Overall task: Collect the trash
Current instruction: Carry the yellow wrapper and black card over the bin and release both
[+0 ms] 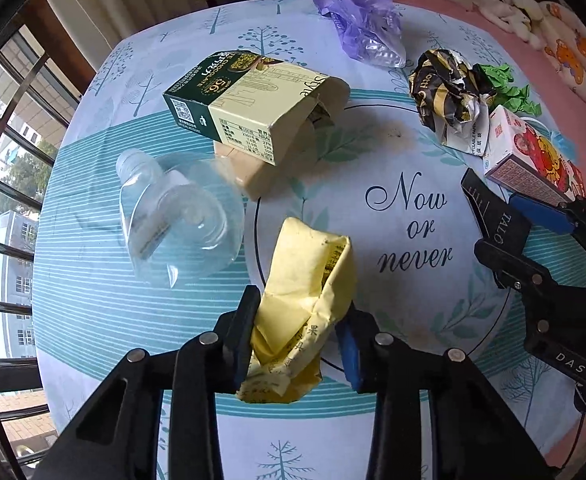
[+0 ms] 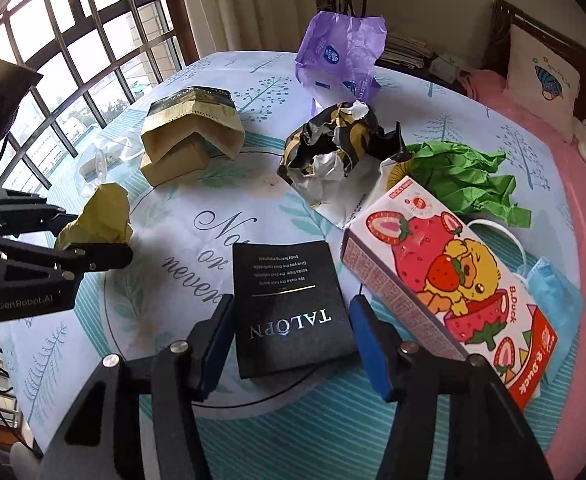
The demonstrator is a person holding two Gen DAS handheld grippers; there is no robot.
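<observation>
Yellow wrapper (image 1: 301, 304): crumpled, on the bench (image 1: 373, 420), clenched in my left gripper (image 1: 299, 346).
Black card (image 2: 291, 306): flat, between the pads of my right gripper (image 2: 291, 346); contact unclear, so I cannot tell.
Strawberry carton (image 2: 449, 280): just right of the card.
Chocolate box (image 1: 245, 104): beyond the wrapper.

Blue mask (image 2: 553, 292) half under carton (image 2: 445, 276)

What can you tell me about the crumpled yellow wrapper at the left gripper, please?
The yellow wrapper is a crumpled, paper-like packet with small dark print, standing roughly upright on the tablecloth. The left gripper is shut on its lower part, pads pressing both sides. It stands apart from the clear plastic bottle.
</observation>
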